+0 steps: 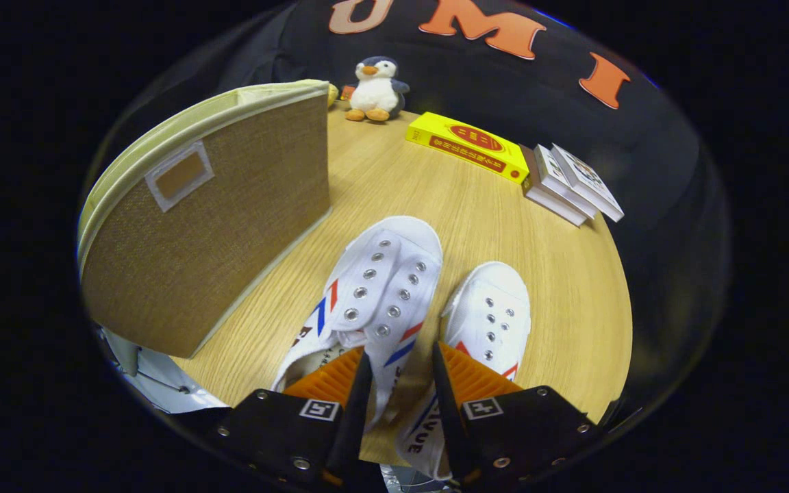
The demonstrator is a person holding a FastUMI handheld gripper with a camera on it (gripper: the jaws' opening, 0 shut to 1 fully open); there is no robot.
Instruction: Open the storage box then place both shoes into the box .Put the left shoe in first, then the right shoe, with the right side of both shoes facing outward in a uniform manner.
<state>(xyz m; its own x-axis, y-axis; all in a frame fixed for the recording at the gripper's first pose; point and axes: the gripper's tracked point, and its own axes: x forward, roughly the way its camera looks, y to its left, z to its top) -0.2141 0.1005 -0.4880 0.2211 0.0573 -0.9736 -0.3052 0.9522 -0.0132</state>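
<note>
Two white canvas shoes with red and blue side stripes lie on the round wooden table (504,226), toes pointing away from me. The left-hand shoe (377,281) looks closer and slightly raised. My gripper (401,350) is closed on its right side wall: one finger sits inside the shoe's opening, the other outside against the striped side. The right-hand shoe (494,315) rests flat just beyond the outer finger. The storage box (216,226), brown woven fabric with a cream rim and a label window, stands to the left of the shoes. Its inside is hidden.
A plush penguin (376,89) sits at the table's far edge behind the box. A yellow book (466,145) and a stack of white books (569,183) lie at the far right. Bare wood lies between the shoes and the books.
</note>
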